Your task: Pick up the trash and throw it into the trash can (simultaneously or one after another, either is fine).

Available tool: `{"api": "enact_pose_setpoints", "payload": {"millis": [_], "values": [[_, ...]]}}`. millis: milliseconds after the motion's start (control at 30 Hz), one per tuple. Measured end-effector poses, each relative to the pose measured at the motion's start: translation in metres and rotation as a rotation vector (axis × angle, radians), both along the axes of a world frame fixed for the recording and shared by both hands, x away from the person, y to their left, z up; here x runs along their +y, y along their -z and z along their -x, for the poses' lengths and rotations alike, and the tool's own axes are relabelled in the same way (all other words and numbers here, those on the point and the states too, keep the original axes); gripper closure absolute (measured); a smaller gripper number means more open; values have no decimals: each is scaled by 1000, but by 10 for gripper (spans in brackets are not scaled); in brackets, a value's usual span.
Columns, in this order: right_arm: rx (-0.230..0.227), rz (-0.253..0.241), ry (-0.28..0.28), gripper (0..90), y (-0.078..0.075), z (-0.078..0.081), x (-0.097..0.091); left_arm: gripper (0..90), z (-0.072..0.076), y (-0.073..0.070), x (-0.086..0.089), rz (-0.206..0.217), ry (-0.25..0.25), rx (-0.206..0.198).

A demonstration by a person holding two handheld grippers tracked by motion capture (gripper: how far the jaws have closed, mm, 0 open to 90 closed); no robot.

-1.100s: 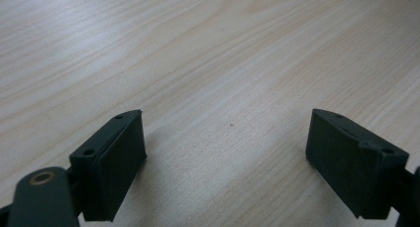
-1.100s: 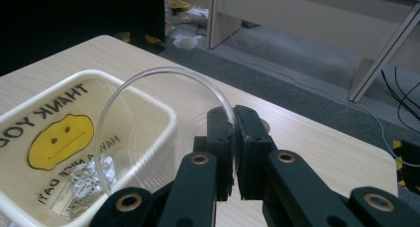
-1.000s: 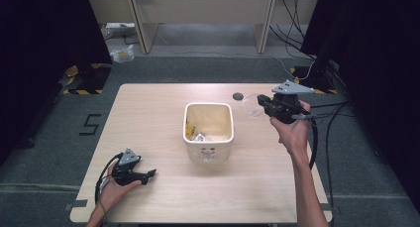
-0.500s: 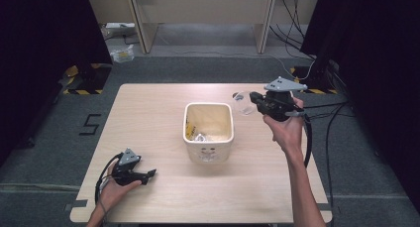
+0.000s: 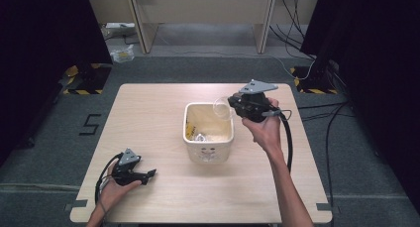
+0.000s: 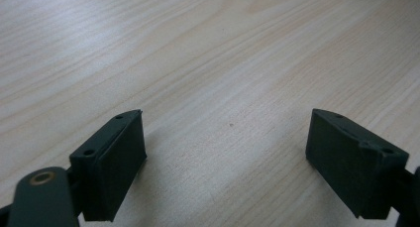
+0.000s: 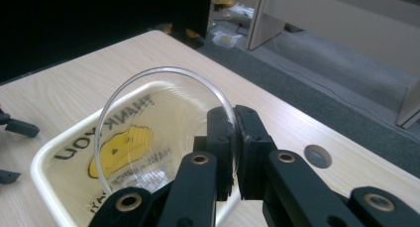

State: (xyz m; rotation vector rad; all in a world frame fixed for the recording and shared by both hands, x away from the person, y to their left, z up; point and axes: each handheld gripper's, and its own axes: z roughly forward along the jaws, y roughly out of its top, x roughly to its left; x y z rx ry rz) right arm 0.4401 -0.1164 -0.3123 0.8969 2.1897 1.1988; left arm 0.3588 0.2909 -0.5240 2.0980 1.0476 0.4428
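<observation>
Clear dish pinched by its rim in my right tool (image 5: pixel 233 107), held over the bin's far corner.

I judged the step as dropping the clear dish (image 7: pixel 163 123) into the white bin (image 5: pixel 208 150) just below the tool; best to bring it over the middle and low before letting go, since glass could crack. The bin held yellow and clear scraps. My left tool (image 5: pixel 148 174) rested wide open and empty on the surface (image 5: pixel 148 113), well apart.

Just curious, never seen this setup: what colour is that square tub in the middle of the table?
The tub is cream-white; the high view shows it best.
</observation>
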Motion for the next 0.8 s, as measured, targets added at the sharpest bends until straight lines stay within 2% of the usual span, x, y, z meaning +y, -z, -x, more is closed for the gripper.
{"api": "enact_pose_setpoints", "payload": {"millis": [200,300,800], "values": [[35,36,-35,862,13,-6,20,143,0,0,0,0,0,0],[71,58,-49,861,25,-12,28,142,0,0,0,0,0,0],[153,122,-70,859,53,-22,42,142,0,0,0,0,0,0]]}}
